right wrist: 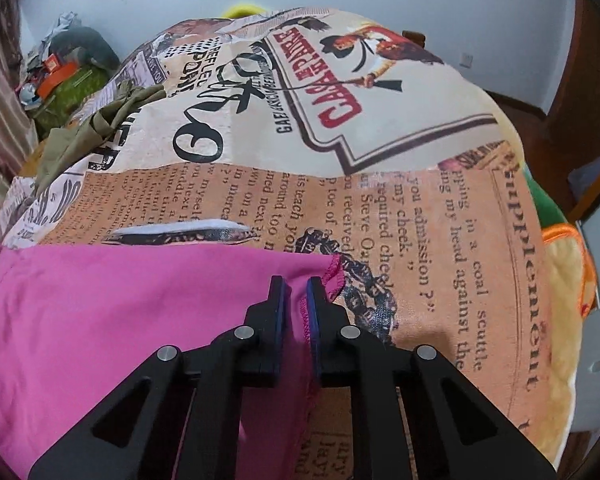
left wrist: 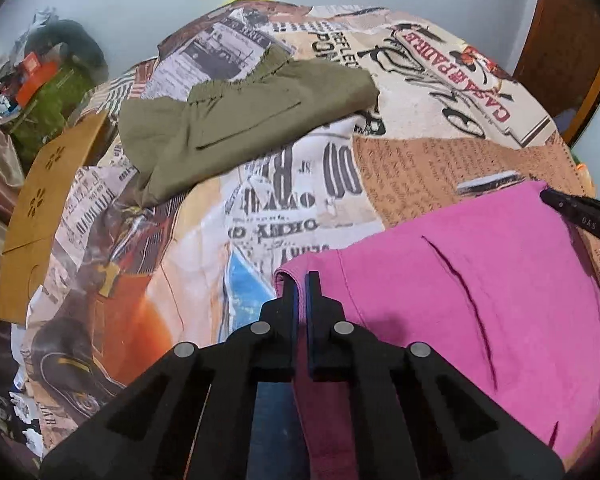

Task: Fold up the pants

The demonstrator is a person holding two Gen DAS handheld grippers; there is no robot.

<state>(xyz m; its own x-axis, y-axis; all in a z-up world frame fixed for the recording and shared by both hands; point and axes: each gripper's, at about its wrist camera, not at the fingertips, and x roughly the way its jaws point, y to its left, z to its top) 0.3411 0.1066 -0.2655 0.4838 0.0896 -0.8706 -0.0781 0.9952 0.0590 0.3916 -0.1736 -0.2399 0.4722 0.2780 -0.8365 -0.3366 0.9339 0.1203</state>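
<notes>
Pink pants (left wrist: 460, 280) lie on a newspaper-print cloth (left wrist: 292, 208) over the table. My left gripper (left wrist: 301, 280) is shut on the pants' left edge, with pink fabric pinched between its jaws. My right gripper (right wrist: 296, 286) is shut on the pants' right corner (right wrist: 140, 312), next to the stitched hem. The right gripper's black finger (left wrist: 580, 212) shows at the right edge of the left wrist view.
Olive green pants (left wrist: 240, 120) lie folded at the far left of the cloth, also in the right wrist view (right wrist: 92, 128). A tan cardboard sheet (left wrist: 44, 208) hangs off the left edge. Clutter (left wrist: 48, 92) sits far left. A yellow and orange item (right wrist: 564, 264) lies right.
</notes>
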